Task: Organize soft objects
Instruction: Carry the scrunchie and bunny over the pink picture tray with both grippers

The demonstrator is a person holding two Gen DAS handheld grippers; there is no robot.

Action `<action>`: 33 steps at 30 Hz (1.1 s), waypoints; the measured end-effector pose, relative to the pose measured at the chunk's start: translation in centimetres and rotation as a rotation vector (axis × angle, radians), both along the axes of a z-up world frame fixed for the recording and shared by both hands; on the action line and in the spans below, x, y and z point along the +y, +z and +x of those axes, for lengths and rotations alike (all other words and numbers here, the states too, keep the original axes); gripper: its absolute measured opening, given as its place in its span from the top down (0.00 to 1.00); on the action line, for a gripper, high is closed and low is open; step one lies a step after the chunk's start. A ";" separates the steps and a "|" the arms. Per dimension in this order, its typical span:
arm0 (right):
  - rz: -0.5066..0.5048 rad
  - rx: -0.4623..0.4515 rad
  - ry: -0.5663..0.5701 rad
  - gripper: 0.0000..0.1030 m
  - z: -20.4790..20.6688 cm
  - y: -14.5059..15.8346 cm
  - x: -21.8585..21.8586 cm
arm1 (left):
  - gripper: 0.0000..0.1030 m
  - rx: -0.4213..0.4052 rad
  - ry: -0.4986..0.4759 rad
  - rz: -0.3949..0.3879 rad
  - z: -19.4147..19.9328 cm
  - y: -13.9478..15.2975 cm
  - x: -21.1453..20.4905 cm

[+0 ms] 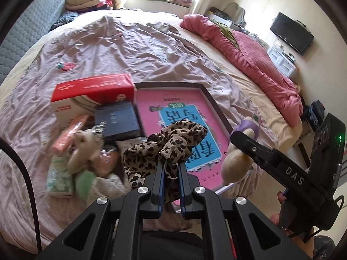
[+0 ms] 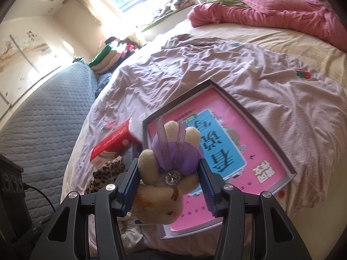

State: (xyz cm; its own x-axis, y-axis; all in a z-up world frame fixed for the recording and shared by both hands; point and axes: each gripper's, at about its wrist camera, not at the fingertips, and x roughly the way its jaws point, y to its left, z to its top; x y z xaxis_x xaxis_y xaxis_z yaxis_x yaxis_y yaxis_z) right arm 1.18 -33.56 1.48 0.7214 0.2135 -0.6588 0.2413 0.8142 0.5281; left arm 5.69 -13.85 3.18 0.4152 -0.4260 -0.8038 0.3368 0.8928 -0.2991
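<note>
"DAS" on right hand-held gripper (image 1: 240, 145) arm.

Right gripper (image 2: 168, 174) clamped beige plush bunny in purple ribbon dress (image 2: 168, 164), head down, above dark-rimmed tray (image 2: 256, 119) holding pink-and-blue book (image 2: 229, 138). Leopard-print fabric (image 2: 106, 176) at left, near red-and-white carton (image 2: 112, 143).

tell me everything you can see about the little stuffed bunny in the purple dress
The stuffed bunny is small, cream-tan plush, wearing a shiny purple fabric dress with sheer ribbon strips and a round clear gem near its neck. Its face shows a dark eye and stitched orange marks. It hangs head toward the camera, feet pointing away, clamped at the sides by the right gripper above the pink book in the dark-framed tray. In the left wrist view it shows beside the tray's right edge, touching only the gripper.
</note>
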 end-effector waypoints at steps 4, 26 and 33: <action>-0.003 0.008 -0.033 0.48 -0.3 -0.3 -1.1 | 0.89 0.006 -0.027 0.021 0.0 -0.6 -1.3; -0.174 0.135 -0.058 0.48 0.4 -3.4 -3.1 | 0.89 0.075 -0.126 0.114 1.0 -5.0 -6.5; -0.215 0.179 -0.049 0.48 1.0 -4.7 -3.3 | 0.89 0.084 -0.139 0.129 1.2 -5.9 -7.2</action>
State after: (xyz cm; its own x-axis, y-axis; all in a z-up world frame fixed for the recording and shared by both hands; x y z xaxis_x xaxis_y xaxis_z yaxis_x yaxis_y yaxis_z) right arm 2.18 -36.84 -3.23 0.5954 0.0230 -0.8031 0.3568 0.8881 0.2899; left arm 6.90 -21.04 -2.73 0.2885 -0.3655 -0.8850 0.4381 0.8722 -0.2175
